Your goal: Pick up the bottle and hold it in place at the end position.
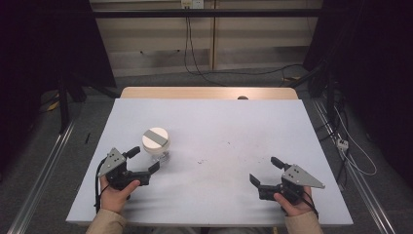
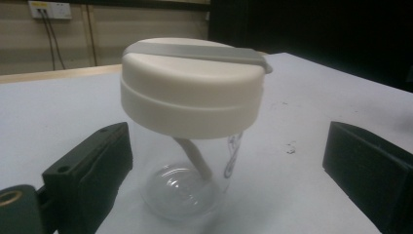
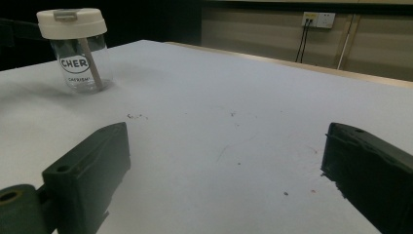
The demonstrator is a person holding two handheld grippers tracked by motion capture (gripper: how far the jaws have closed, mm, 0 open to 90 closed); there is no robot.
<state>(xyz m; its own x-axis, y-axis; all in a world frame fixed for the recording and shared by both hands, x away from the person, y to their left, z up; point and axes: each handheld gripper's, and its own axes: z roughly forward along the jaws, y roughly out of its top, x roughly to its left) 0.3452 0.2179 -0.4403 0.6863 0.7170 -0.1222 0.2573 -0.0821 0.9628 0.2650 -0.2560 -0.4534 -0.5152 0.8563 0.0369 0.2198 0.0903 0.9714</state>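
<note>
From the high view we see a white table (image 1: 214,126) with a clear plastic cup (image 1: 156,144) standing upright on its left half, topped by a cream lid (image 1: 156,137) that has a grey strip (image 1: 157,137) across it. Our left hand (image 1: 117,195) holds the left gripper (image 1: 142,159) just beside the cup, its two black jaws spread wide, one reaching toward the cup's near side and the other toward its left, neither pressing on it. Our right hand (image 1: 292,202) holds the right gripper (image 1: 264,170) on the right half of the table, well apart from the cup, with its jaws also spread and nothing between them. A few dark specks (image 1: 229,151) mark the table between the two grippers.

In the left gripper view we look at the cup (image 2: 190,170) close up, standing between the two spread jaws with a clear gap on each side. The lid (image 2: 192,87) sits a little tilted toward us, the grey strip (image 2: 199,50) running across its top. A pale straw (image 2: 195,158) slants down inside the clear wall, and some dark printing shows on the right side, too curved to read.

In the right gripper view the jaws stand wide apart over bare table (image 3: 234,122). The cup (image 3: 80,53) stands far off at upper left, upright, with dark lettering on its wall and the straw (image 3: 90,61) leaning inside. A wall socket (image 3: 317,19) with two cables shows on the wall beyond.
</note>
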